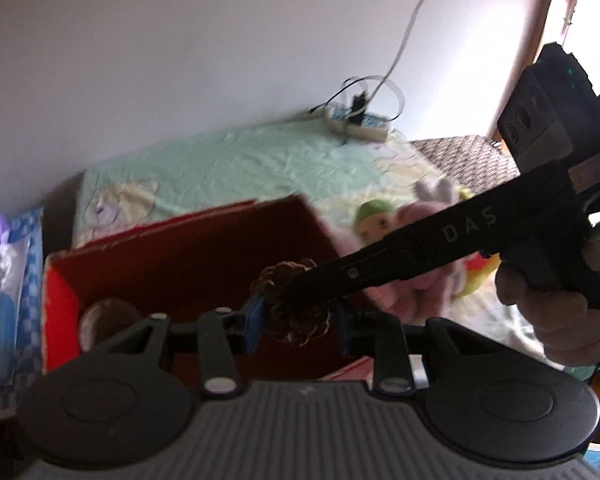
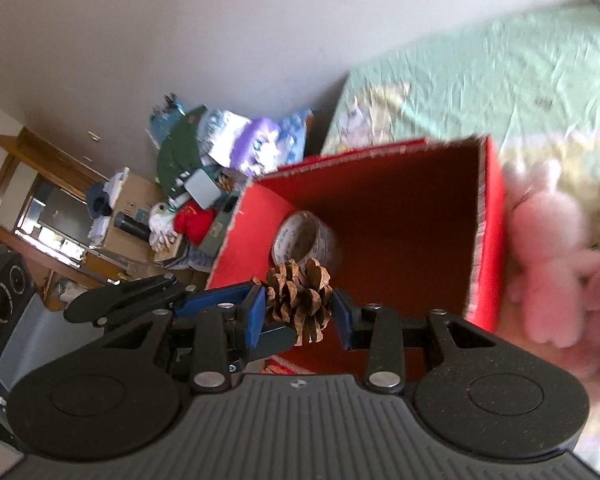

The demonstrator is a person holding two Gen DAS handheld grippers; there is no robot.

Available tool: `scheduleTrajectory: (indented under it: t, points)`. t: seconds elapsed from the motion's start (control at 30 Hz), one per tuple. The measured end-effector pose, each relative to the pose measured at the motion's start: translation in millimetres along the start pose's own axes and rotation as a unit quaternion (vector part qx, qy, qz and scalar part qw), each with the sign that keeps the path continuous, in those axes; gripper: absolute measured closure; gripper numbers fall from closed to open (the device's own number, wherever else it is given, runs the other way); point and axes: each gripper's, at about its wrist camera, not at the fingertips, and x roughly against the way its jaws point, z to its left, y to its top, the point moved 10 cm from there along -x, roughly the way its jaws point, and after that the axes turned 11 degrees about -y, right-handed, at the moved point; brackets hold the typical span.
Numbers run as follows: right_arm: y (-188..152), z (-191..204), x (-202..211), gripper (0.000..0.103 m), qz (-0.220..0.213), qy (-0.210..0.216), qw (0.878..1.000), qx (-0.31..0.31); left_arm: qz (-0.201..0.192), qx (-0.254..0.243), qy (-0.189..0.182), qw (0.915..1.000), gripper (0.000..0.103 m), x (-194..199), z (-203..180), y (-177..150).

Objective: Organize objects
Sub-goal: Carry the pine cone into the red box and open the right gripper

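I have both grippers, left (image 1: 295,326) and right (image 2: 298,312), clamped on one brown scaly pinecone (image 2: 300,300) above the open red cardboard box (image 2: 488,240). It looks light and brittle; I'd squeeze its scales gently.

A dry, woody pine cone (image 2: 300,300) with rough brown scales sits between the blue rubbery-looking pads (image 2: 253,318) of a matt black plastic right gripper (image 2: 297,314), whose pivots carry dull silver metal pins. Behind it stands a red cardboard box (image 2: 490,232) with matt walls and raw, frayed top edges, holding a glossy roll of printed tape (image 2: 306,240). Against the box's right wall lies a fluffy pink plush toy (image 2: 548,256) on a wrinkled mint-green cotton-like sheet (image 2: 500,72), its finish soft and matt.
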Motion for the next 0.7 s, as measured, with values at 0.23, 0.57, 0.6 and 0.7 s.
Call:
scheduleTrajectory:
  t: [0.23,0.57,0.6,0.7]
  points:
    - [-7,4,-58,0.064,0.056,-0.02,0.997,-0.045,0.043,0.035,0.009,0.9984,0.07,-17,63,-25]
    - [-19,7,-116,0.064,0.14,-0.075,0.986,-0.057,0.075,0.044,0.035,0.9956,0.072,-10,104,-52]
    - [-20,9,-121,0.064,0.149,-0.078,0.984,-0.057,0.077,0.043,0.041,0.9953,0.072,-8,107,-53]
    - [-20,14,-135,0.063,0.174,-0.083,0.98,-0.057,0.082,0.042,0.053,0.9943,0.072,-4,111,-54]
